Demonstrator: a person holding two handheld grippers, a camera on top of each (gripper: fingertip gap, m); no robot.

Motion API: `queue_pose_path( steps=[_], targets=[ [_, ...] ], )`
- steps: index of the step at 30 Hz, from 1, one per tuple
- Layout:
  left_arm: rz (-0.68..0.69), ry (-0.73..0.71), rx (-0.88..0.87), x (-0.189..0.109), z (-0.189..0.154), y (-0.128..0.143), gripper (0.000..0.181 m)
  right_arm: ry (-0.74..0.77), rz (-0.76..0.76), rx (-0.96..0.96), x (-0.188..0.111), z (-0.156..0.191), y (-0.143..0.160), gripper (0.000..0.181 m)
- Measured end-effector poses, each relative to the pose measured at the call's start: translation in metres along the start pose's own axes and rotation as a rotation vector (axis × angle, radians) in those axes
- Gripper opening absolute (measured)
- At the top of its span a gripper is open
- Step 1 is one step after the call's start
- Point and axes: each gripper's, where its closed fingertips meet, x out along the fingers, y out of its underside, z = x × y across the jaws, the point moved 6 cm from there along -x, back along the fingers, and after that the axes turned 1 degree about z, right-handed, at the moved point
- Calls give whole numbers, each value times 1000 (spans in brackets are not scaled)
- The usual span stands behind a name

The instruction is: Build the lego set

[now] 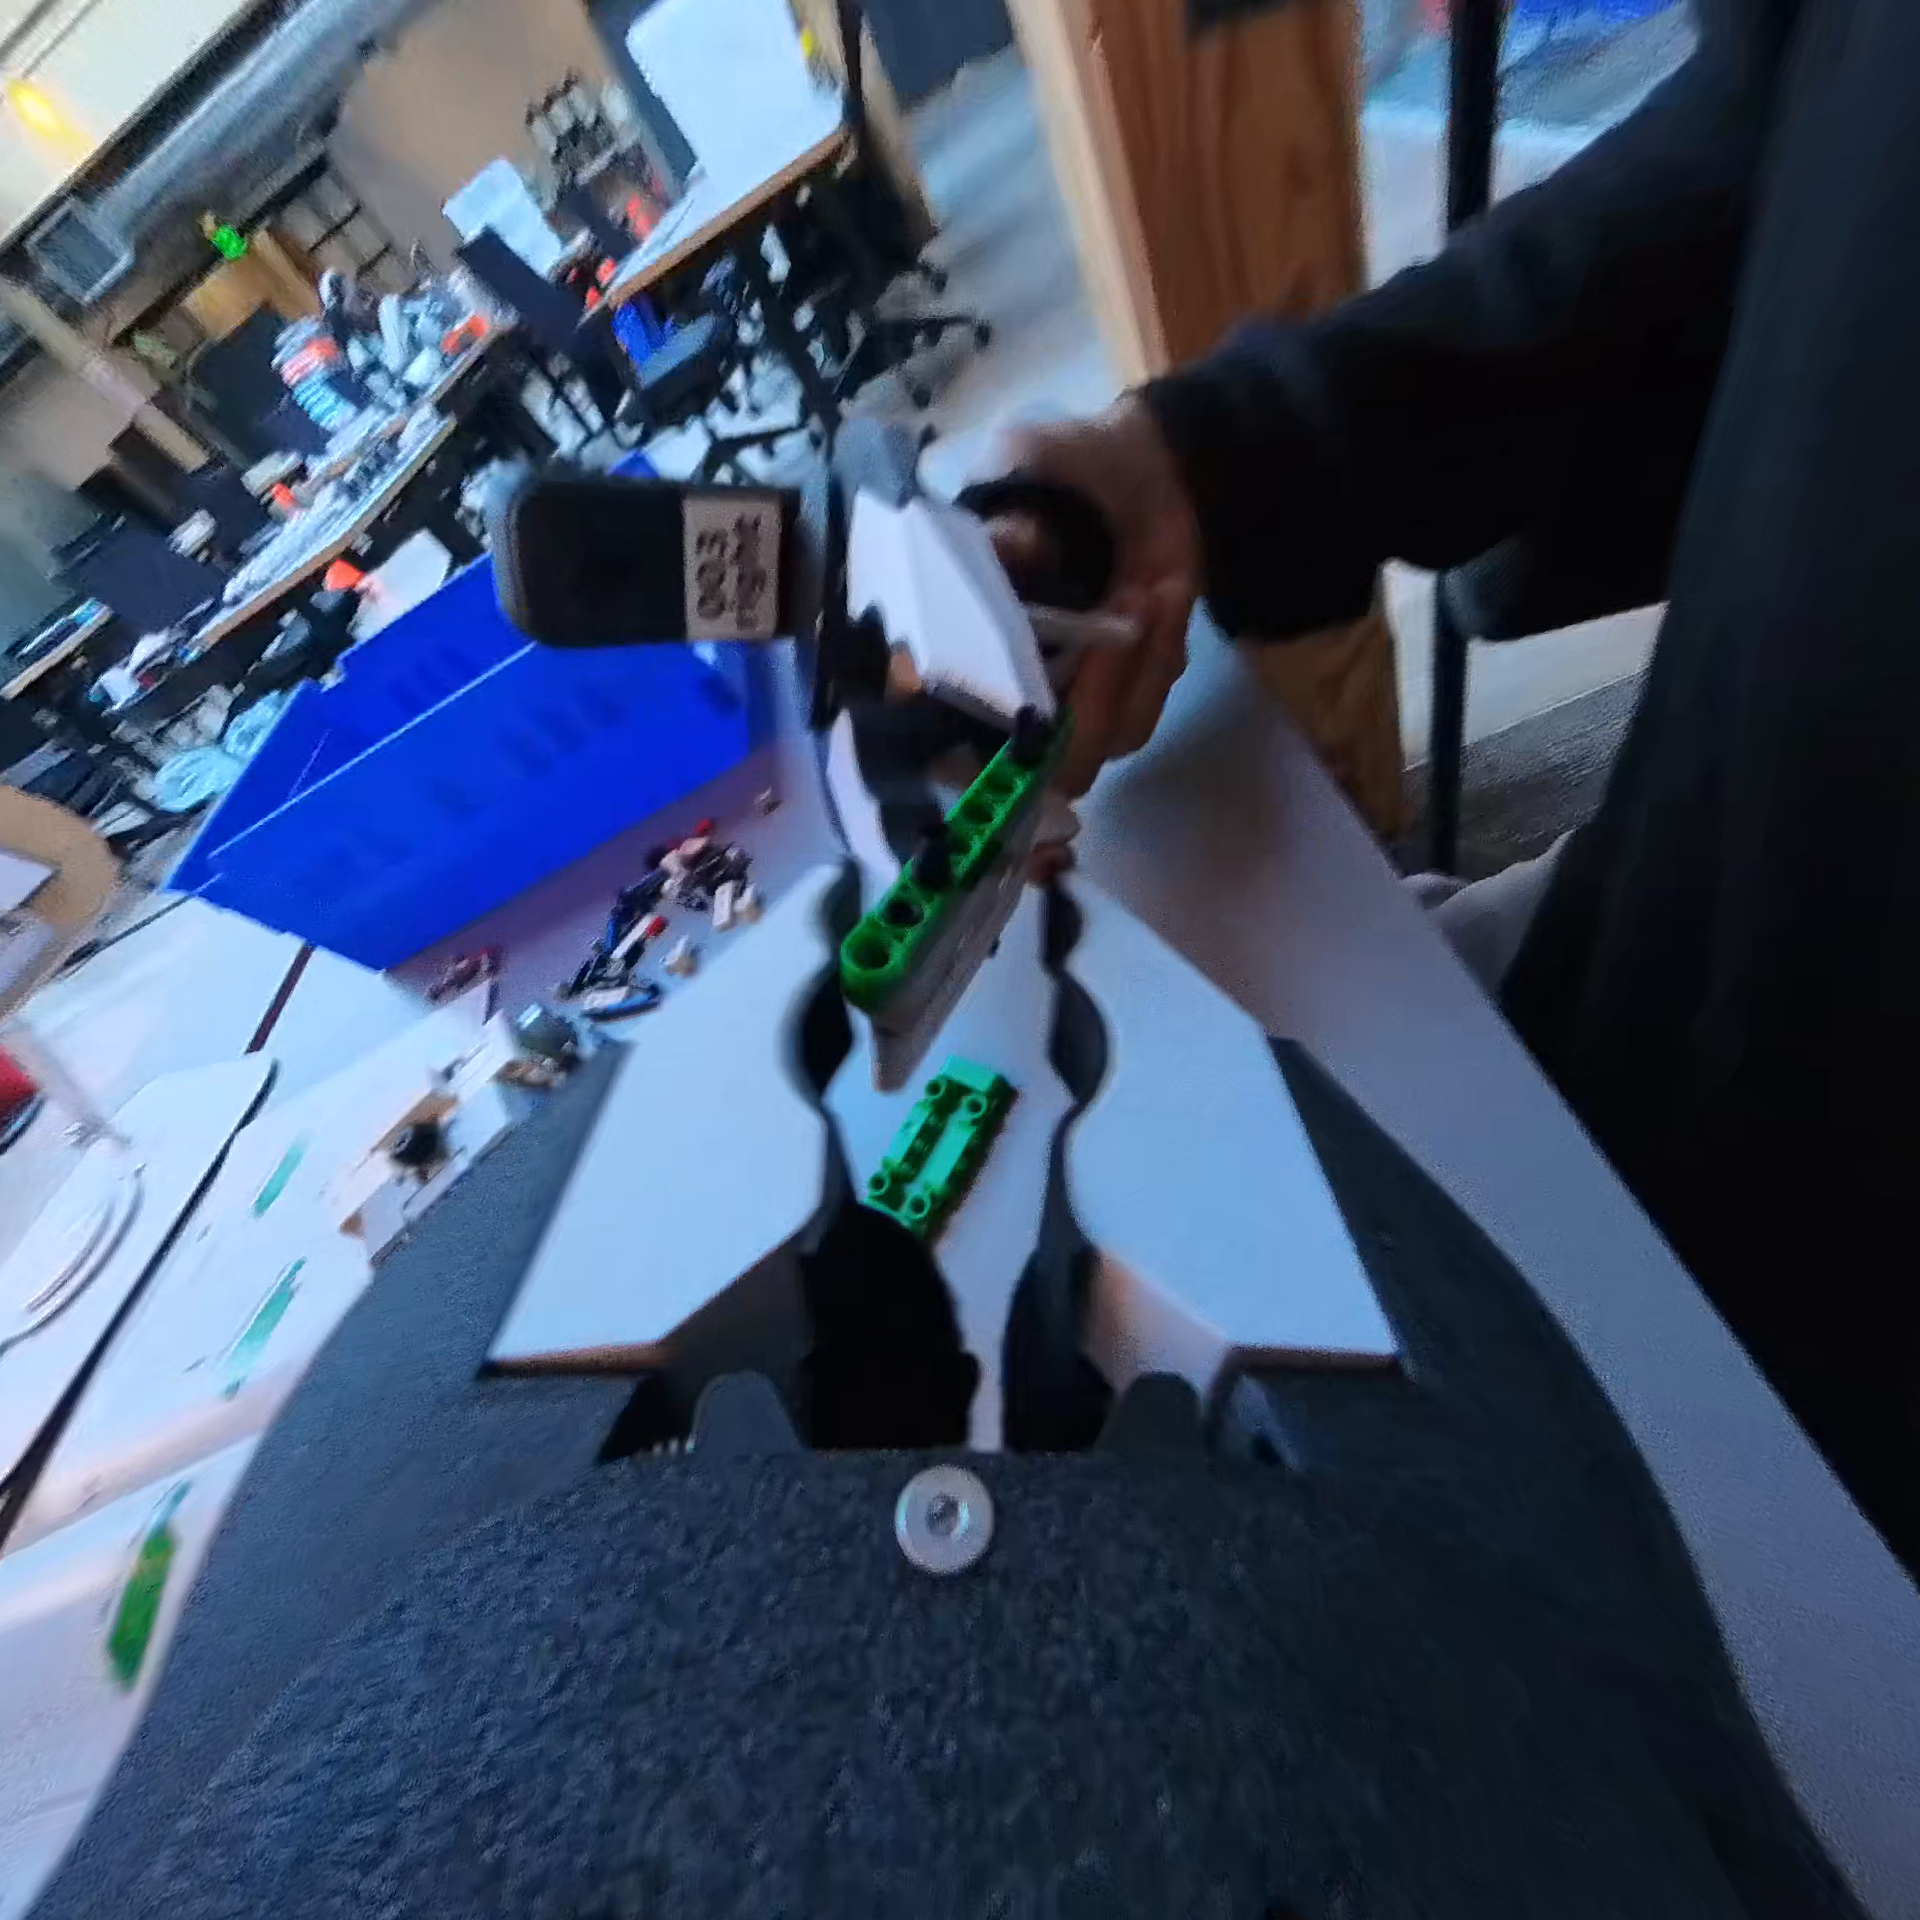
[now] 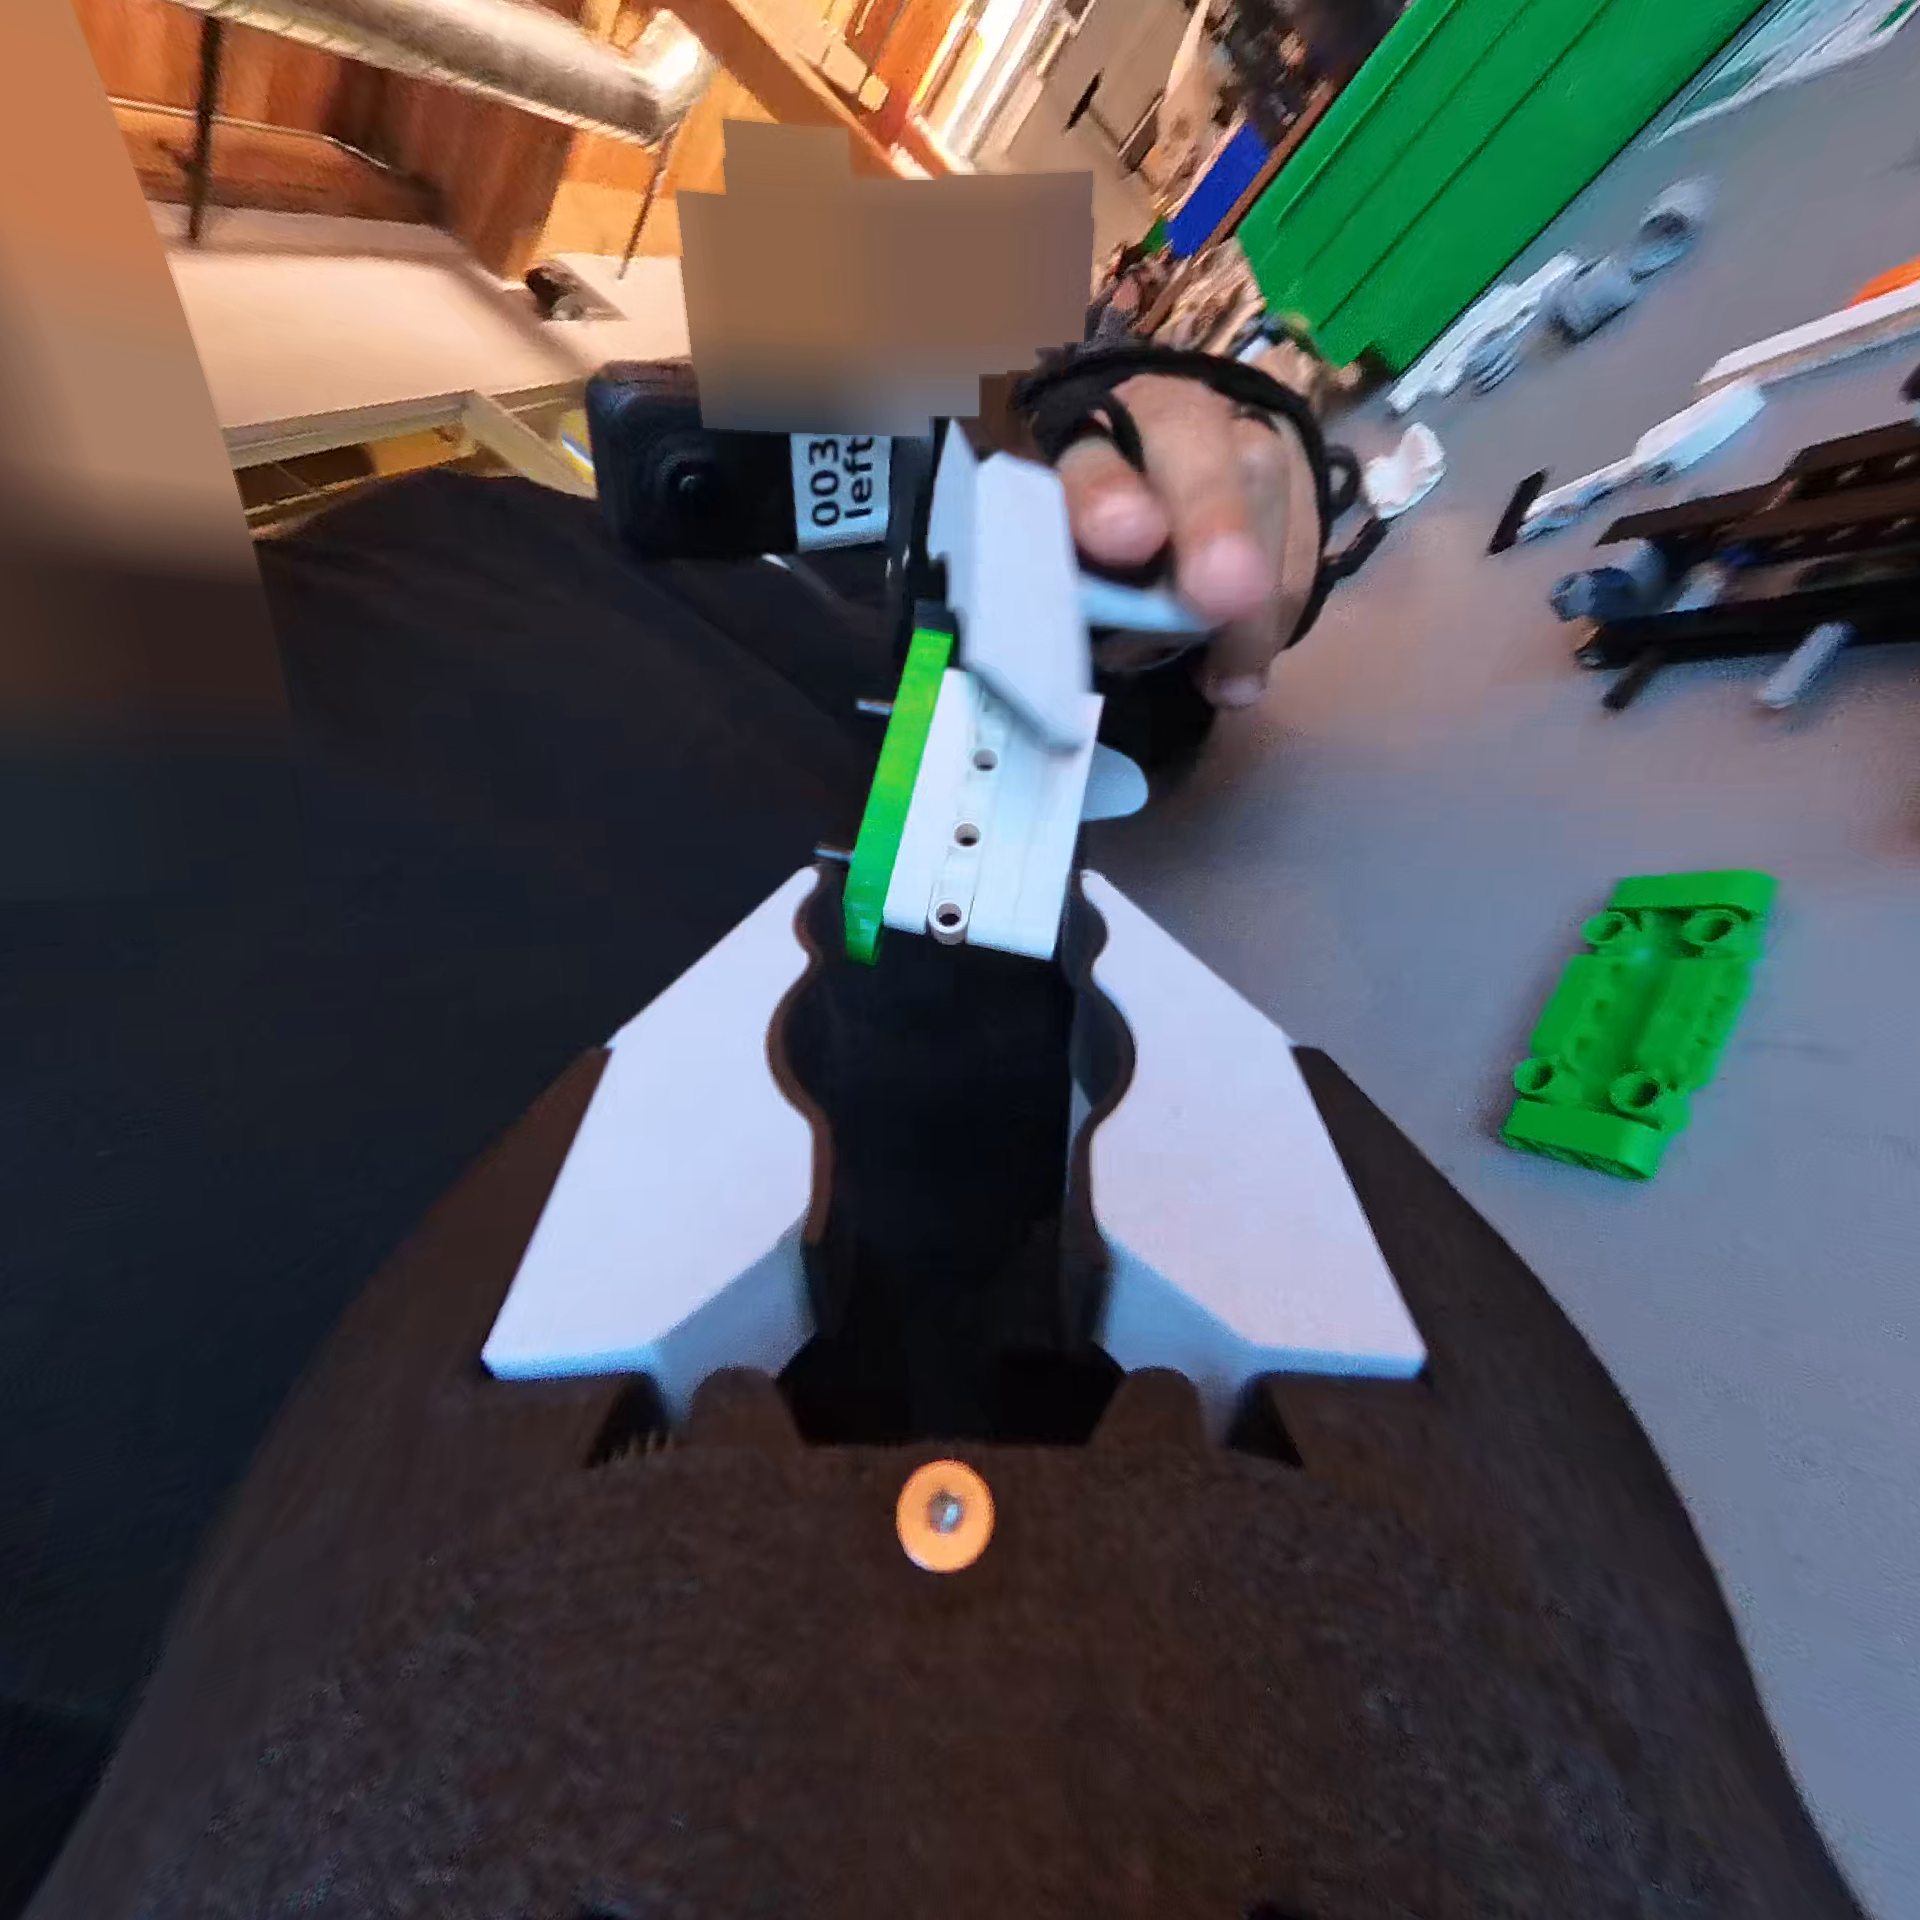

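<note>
Left wrist view: your left gripper has fingers spread. Green beam with black pins sits between fingertips; cannot tell if pinched. Green brick lies on tabletop under finger gap.

Right wrist view: your right gripper has fingers spread. Green beam sits edge-on by left fingertip; pinch cannot be told. Green brick lies right of fingers.

Each gripper has a grainy black body with a silver screw and two white wavy-edged fingers. The person wears a dark long sleeve and black wrist cord.
</note>
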Motion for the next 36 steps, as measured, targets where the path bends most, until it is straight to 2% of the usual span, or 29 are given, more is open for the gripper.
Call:
queue_pose_path(
  steps=[1,2,5,8,10,11,15,18,22,36],
  targets=[
    [-20,24,-4,-1,-3,-1,13,-25,4,19,2,-2,-1,42],
    [-18,34,-8,-1,-4,1,9,-45,3,39,3,-4,-1,42],
    [73,20,-64,3,0,16,6,55,-61,20,-9,-19,-9,36],
    [90,121,-307,5,4,31,6,253,-185,-221,-27,-15,-18,34],
    [59,223,-497,5,4,36,7,325,-176,-403,-21,-7,-12,30],
    [43,257,-567,6,5,39,7,348,-164,-435,-16,-7,-10,28],
    [1,332,-718,9,5,43,7,350,-173,-403,-5,-14,-6,24],
    [-12,344,-745,11,4,41,7,369,-160,-415,-2,-15,-5,21],
    [-9,342,-739,12,2,40,7,389,-155,-466,2,-14,-4,4],
    [-16,354,-689,12,0,37,7,376,-192,-468,2,-11,-5,2]
  ],
)
